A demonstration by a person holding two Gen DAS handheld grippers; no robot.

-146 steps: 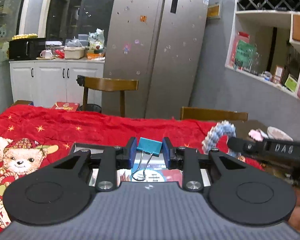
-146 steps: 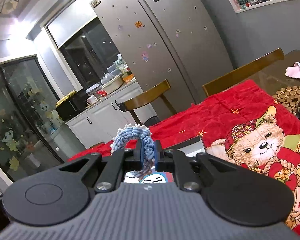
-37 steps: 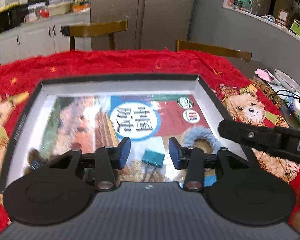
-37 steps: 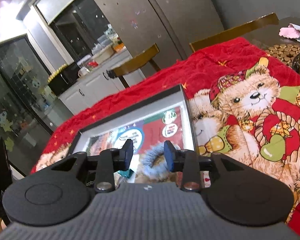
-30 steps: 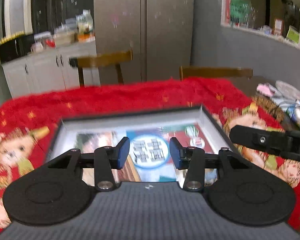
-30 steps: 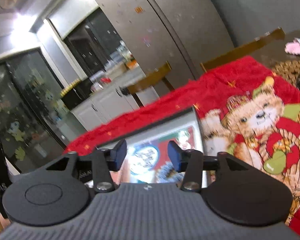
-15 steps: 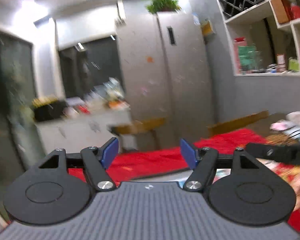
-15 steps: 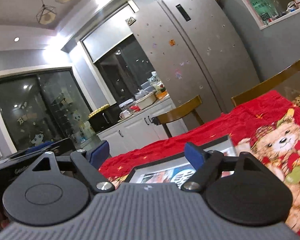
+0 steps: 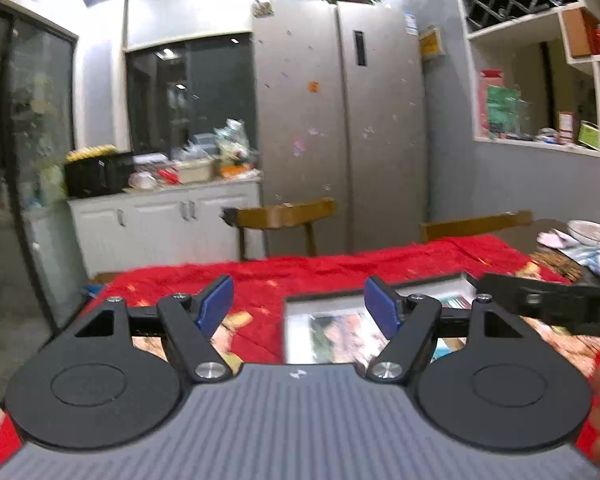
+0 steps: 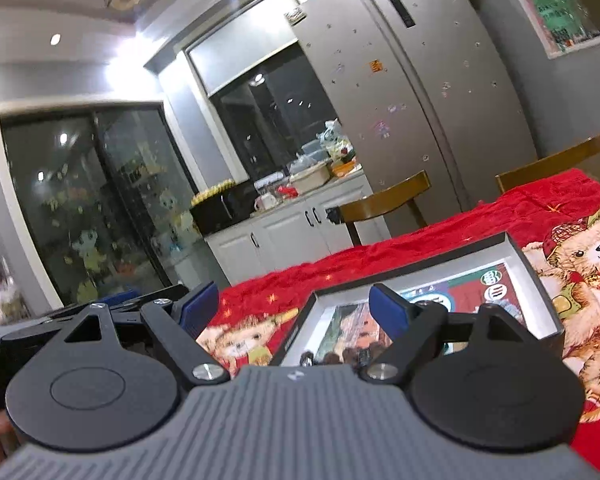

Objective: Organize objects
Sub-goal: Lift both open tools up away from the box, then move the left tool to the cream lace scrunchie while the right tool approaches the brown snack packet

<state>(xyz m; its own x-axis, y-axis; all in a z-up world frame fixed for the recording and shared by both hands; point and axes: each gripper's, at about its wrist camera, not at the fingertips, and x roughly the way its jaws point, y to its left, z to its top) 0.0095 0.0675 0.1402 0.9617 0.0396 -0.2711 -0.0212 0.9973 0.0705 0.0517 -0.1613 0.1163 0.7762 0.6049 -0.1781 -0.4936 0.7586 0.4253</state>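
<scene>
Both claws have lifted off the box (image 10: 536,276) — contents mostly hidden.

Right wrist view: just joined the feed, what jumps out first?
The red bear-print tablecloth fills the table, with a black-rimmed box on it, its floor lined with a colourful print. In front, the right gripper stands open with nothing between its blue pads. Behind, a tall steel fridge dominates the kitchen.

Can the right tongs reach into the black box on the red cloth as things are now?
Probably yes. The right tongs are open and empty, the black box lies just ahead and below them with its top open, and nothing stands between.
</scene>
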